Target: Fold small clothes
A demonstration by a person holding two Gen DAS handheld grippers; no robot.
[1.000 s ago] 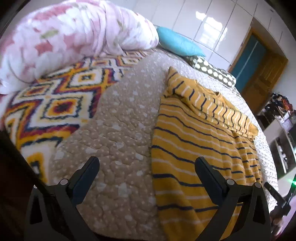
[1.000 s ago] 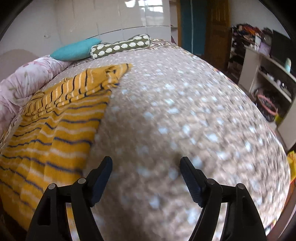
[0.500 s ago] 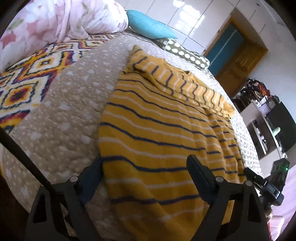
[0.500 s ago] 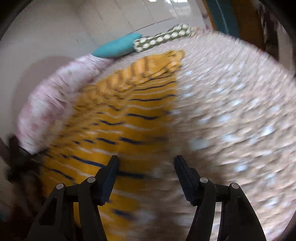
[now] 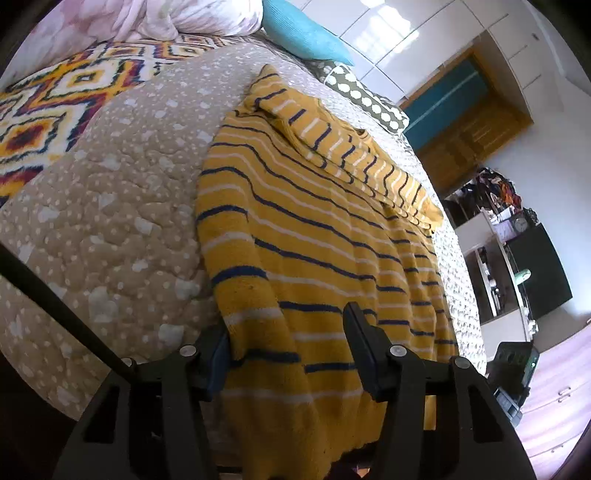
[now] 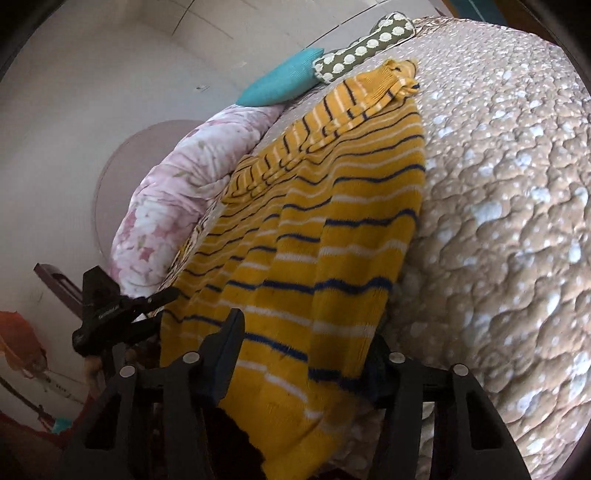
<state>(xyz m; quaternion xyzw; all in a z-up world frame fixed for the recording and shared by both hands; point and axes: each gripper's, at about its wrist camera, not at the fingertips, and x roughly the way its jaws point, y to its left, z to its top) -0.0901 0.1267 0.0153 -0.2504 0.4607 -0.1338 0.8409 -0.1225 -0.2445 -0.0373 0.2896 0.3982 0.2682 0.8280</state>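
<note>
Patterned blanket (image 5: 55, 107): bright diamond print in orange, white and dark blue, at the far left of the bed in the left wrist view, beside the beige quilt.
Floral duvet (image 5: 192, 14): pink and white, bunched along the head of the bed, left of the pillows; also seen in the right wrist view (image 6: 177, 199).
Quilt (image 5: 110, 192): beige with pale spots, puckered stitching, covers the bed under the garment.
Left gripper (image 5: 286, 343): at the near left corner of the garment's hem, where the cloth hangs over the bed's edge; fingers (image 5: 360, 332) half apart and closing, with a fold of hem between them. One finger lies against the left edge of the cloth, but a firm pinch cannot be told.
Striped sweater (image 5: 314, 229): mustard yellow with navy and white stripes, laid flat lengthwise on the quilt, sleeves folded across its far end, hem draped off the near edge.
Teal pillow (image 5: 303, 37): at the head of the bed, beyond the sweater.
Dotted bolster (image 5: 365, 99): olive with white dots, just right of the teal pillow.
Right gripper (image 6: 303, 343): at the near right corner of the hem (image 6: 332, 369); its half-apart fingers are closing, with cloth between them and over the right one.
</note>
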